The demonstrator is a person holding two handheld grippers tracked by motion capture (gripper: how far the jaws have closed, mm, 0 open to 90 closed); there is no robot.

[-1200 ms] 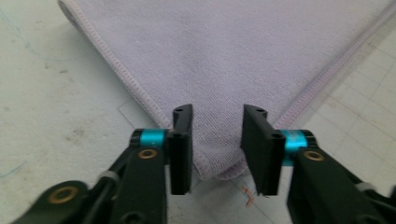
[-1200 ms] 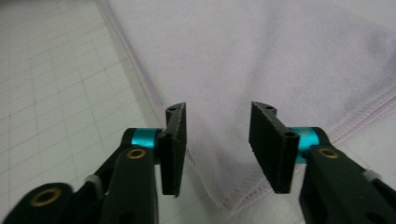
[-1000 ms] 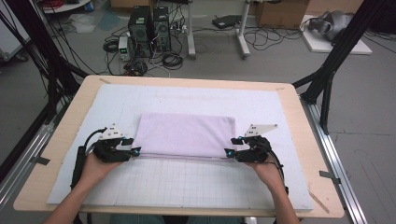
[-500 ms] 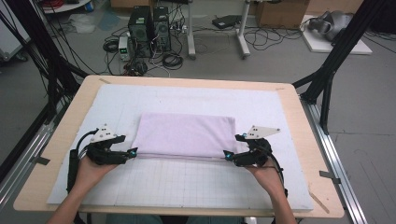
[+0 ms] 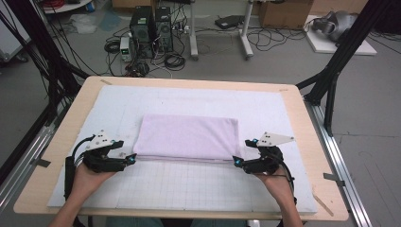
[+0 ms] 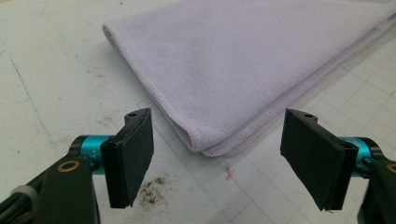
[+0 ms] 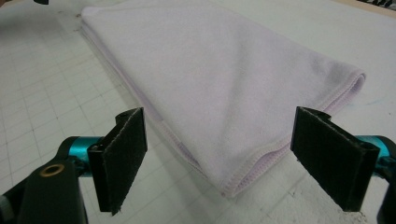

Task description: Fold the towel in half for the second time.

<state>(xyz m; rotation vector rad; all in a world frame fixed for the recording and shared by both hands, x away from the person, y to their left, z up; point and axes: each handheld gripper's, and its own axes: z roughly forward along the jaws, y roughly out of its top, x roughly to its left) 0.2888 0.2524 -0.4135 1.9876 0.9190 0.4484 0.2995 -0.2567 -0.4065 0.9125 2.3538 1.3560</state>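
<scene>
Both tools stand with jaws apart and nothing between them, and both have just been opening: the left tool point(image 5: 131, 158) sits at the lower left of the high view, the right tool point(image 5: 235, 162) at the lower right, each just off a near corner of the folded towel point(image 5: 189, 137). Largest is the bench point(image 5: 302, 111) with its white gridded mat point(image 5: 189, 184); the lilac towel lies flat at the mat's centre, folded into layers. It looks light, soft and limp, so it should sag and unfold if lifted carelessly. Best hold: the stitched near corners point(image 6: 205, 147), all layers pinched together.
</scene>
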